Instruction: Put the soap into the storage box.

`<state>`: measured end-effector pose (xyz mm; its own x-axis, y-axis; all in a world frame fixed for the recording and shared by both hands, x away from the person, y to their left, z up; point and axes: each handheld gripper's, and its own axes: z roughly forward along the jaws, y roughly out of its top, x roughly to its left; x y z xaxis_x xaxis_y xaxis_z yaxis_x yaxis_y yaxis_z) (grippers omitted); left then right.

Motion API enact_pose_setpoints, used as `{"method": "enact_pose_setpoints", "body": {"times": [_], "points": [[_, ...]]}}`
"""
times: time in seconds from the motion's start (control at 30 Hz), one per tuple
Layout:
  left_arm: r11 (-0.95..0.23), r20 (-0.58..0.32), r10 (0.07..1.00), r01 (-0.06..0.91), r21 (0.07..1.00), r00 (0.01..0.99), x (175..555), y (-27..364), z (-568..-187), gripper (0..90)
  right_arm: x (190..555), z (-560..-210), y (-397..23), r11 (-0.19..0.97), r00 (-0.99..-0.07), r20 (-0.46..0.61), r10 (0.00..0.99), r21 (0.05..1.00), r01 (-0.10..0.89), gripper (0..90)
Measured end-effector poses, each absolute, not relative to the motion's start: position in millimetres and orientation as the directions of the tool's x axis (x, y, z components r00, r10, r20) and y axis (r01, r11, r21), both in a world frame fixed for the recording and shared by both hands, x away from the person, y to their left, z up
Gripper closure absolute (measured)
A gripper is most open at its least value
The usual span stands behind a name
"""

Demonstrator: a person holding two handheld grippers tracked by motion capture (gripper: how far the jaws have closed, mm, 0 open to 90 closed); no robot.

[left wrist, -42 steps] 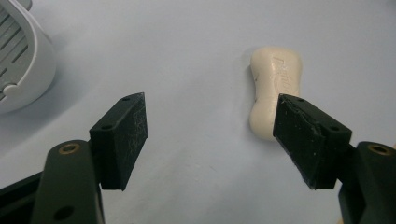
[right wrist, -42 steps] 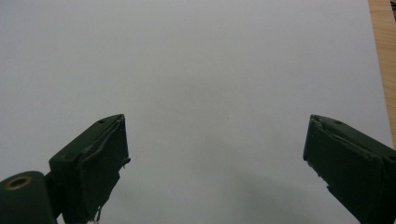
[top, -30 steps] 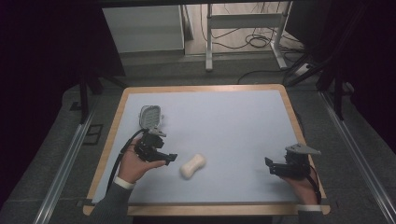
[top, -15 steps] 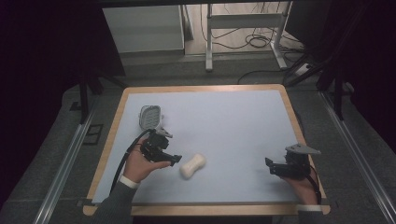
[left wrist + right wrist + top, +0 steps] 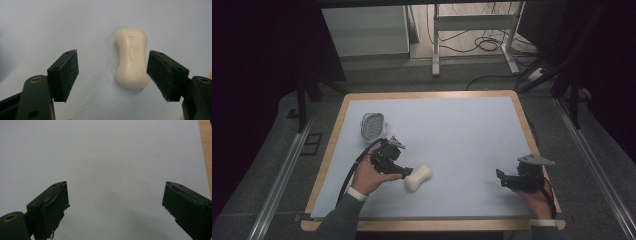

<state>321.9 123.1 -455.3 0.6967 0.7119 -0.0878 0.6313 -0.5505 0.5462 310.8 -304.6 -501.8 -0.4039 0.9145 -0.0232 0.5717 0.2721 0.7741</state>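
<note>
Jaws of the left gripper (image 5: pixel 112 75) stand spread, the white soap bar (image 5: pixel 131 58) lying on the table (image 5: pixel 462 125) between them, untouched; right gripper (image 5: pixel 504 178) gapes, grasping nothing; farther off sits a soap dish (image 5: pixel 373 125)

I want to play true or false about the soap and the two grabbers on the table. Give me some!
1. The soap lies flat on the table. True.
2. The left gripper is squeezing the soap. False: its jaws are open, and the soap lies near the right-hand jaw, unclamped.
3. The soap sits inside the soap dish. False: the dish stands apart, farther back on the table.
4. The right gripper has open jaws with nothing between them. True.
5. The soap is bright green. False: it is cream-white.
</note>
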Motion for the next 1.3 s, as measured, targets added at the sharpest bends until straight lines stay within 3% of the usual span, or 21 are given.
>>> {"method": "enact_pose_setpoints", "body": {"times": [1.3], "points": [[-0.646, -0.074, 0.670, 0.630, 0.431, 0.738, 334, 77, -487, 26.0, 311, -503, -304, 0.287, -0.416, -0.031, 0.909, 0.770, 0.570, 6.5]]}}
